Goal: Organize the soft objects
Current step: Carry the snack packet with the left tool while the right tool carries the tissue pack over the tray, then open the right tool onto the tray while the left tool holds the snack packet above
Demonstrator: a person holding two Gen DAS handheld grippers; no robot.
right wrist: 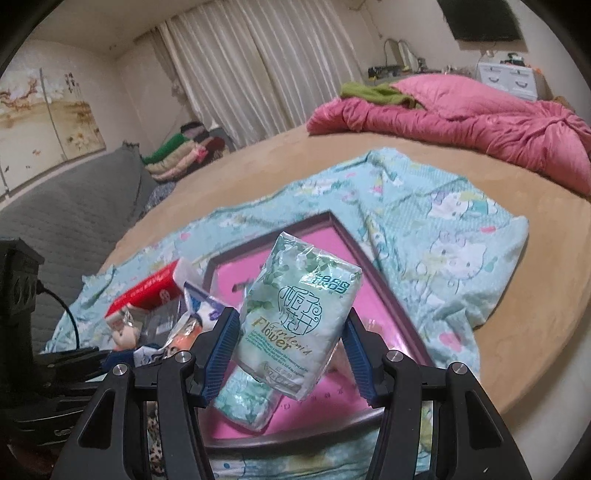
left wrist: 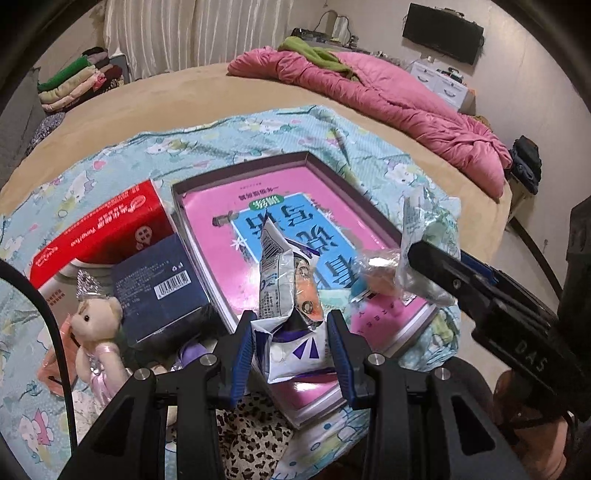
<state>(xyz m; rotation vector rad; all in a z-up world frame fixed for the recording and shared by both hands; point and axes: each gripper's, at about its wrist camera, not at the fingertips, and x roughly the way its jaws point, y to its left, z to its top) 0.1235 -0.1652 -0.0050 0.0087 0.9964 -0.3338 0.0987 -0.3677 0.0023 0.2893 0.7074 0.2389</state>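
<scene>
While the left gripper (left wrist: pixel 290 349) is pinching a crumpled snack packet (left wrist: pixel 291 291) and the right gripper (right wrist: pixel 291 354) is clamping a Gardenia Flower tissue pack (right wrist: pixel 299 325) above the pink-lined box (left wrist: pixel 207 195), either slick wrapper risks slipping from the pads.

A pink quilt (left wrist: pixel 388 99) lies bunched across the tan bed (left wrist: pixel 177 96) from 12 to 2 o'clock in the left wrist view, with a green cloth (left wrist: pixel 317 53) on its far end. A stack of folded clothes (left wrist: pixel 77 83) sits at 10 o'clock, in front of white curtains (left wrist: pixel 184 33). A dark wall-mounted screen (left wrist: pixel 443 33) hangs at 1 o'clock above a white drawer unit (left wrist: pixel 439 83).
</scene>
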